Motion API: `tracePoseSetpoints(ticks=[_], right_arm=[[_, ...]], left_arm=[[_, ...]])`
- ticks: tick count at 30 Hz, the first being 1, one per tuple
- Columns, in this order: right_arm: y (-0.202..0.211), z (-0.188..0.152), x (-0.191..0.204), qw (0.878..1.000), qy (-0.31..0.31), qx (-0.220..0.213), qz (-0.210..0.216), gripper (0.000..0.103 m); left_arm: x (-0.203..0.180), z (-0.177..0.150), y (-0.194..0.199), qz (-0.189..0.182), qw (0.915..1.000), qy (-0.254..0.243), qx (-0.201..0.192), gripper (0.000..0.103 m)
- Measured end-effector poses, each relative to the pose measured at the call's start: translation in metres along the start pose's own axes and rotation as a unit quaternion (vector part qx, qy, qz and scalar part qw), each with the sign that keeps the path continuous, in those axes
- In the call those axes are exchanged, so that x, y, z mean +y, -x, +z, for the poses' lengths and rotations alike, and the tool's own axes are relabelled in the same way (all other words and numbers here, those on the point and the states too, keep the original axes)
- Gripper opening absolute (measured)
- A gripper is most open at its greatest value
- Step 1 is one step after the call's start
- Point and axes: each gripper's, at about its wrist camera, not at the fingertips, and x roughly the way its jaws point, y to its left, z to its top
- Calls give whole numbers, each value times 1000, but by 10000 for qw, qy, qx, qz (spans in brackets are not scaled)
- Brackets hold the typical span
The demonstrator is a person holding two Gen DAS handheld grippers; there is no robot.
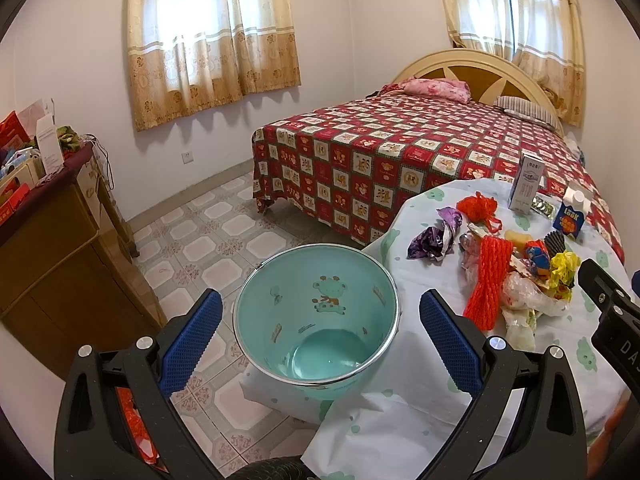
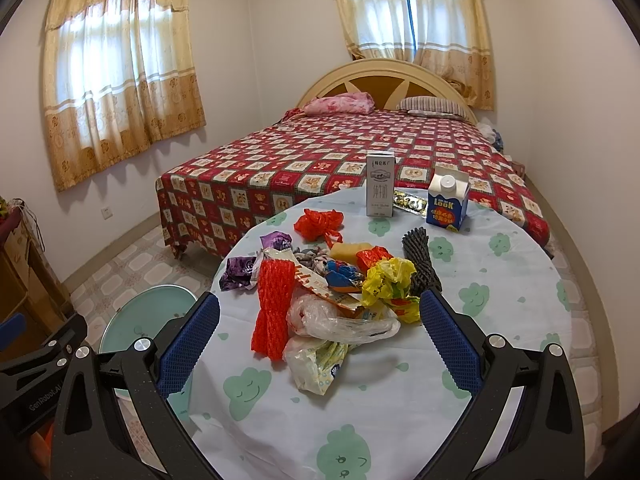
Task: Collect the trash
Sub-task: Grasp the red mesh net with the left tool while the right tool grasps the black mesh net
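A heap of trash (image 2: 332, 300) lies in the middle of the round table (image 2: 500, 320), on a pale cloth printed with green clouds. In it are an orange-red foam net sleeve (image 2: 272, 308), clear plastic bags (image 2: 340, 320), a crumpled yellow bag (image 2: 390, 280), a purple wrapper (image 2: 240, 272), a black net sleeve (image 2: 420, 260) and a red mesh bundle (image 2: 320, 222) lying a little apart toward the bed. Behind the heap stand a white milk carton (image 2: 380, 184) and a blue carton (image 2: 446, 200), with a gold foil strip (image 2: 408, 202) between them. Just beside the table's left edge sits a mint-green bucket (image 1: 316, 316) with a giraffe drawing inside and nothing in it. The left gripper (image 1: 320, 336) hovers over the bucket, its blue pads spread wide and gripping nothing. The right gripper (image 2: 320, 336) hangs above the near side of the heap, equally wide open and bare. Beyond the table is a bed (image 2: 320, 160) with a red checked cover, and a wooden cabinet (image 1: 52, 260) stands against the left wall.
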Motion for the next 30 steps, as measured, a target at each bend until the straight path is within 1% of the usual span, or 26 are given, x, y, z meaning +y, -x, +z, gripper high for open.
tracePoseSetpoints(ticks=[3,9,10,13,16,20,22,23,25,27,30], right_arm=[[1,0,0,10000,11,-11,21,98],[-5,-4,-1,10000,90,-31,-18,98],[-8,-6,-4,10000,86,-20,-32,98],[-16,-9,-19,9998,45,39,-187,98],[-27,-14,-45,9988,-8,133,-464,98],[-43,-14,-78,9970,-165,273,-704,98],[-49,-14,-93,9963,-230,320,-764,97],[-53,-13,-102,9959,-244,335,-810,96],[-58,-10,-114,9952,-266,357,-873,91],[-69,-3,-128,9949,-311,442,-848,88],[-87,7,-141,9946,-287,511,-861,78]], left_arm=[[0,6,-6,11,10000,11,32,97],[-6,-7,-13,13,9999,-31,99,97],[-5,0,-20,10,9999,-41,145,97],[-8,-6,-31,-81,9996,-76,252,97],[-11,-11,-46,-169,9989,-100,418,97],[-22,-22,-67,-366,9968,-177,682,97],[-29,-17,-76,-484,9956,-258,756,96],[-32,-18,-80,-532,9953,-298,758,96],[-41,-15,-85,-629,9944,-364,765,96],[-51,-11,-92,-860,9926,-391,762,94],[-69,-4,-100,-1052,9906,-502,714,91]])
